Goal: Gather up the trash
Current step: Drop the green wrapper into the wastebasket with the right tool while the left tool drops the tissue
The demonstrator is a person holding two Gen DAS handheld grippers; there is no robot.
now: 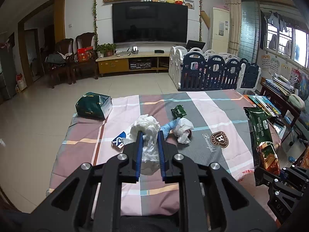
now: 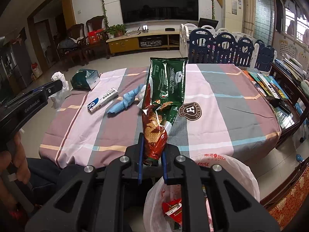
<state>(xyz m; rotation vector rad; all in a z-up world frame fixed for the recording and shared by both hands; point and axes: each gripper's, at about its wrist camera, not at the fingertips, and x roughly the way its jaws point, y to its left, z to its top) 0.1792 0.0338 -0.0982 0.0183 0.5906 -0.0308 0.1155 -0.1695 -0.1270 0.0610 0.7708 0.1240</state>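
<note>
White bag (image 2: 241, 174) gapes, red scraps inside. Right tongs (image 2: 152, 145) pinch a glossy green wafer pack (image 2: 166, 89); left tongs (image 1: 149, 135) squeeze crumpled white tissue (image 1: 146, 127) above the checked worktop (image 1: 212, 116).

Far ahead of the claw hangs a television (image 1: 150, 22), a navy-and-white playpen fence (image 1: 216, 67) to its right, wooden chairs (image 1: 75, 58) left.

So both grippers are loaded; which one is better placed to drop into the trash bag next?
Right. The right gripper holds the wafer wrapper with the open trash bag just below it. The left gripper, holding crumpled tissue, sits farther over the table.
</note>
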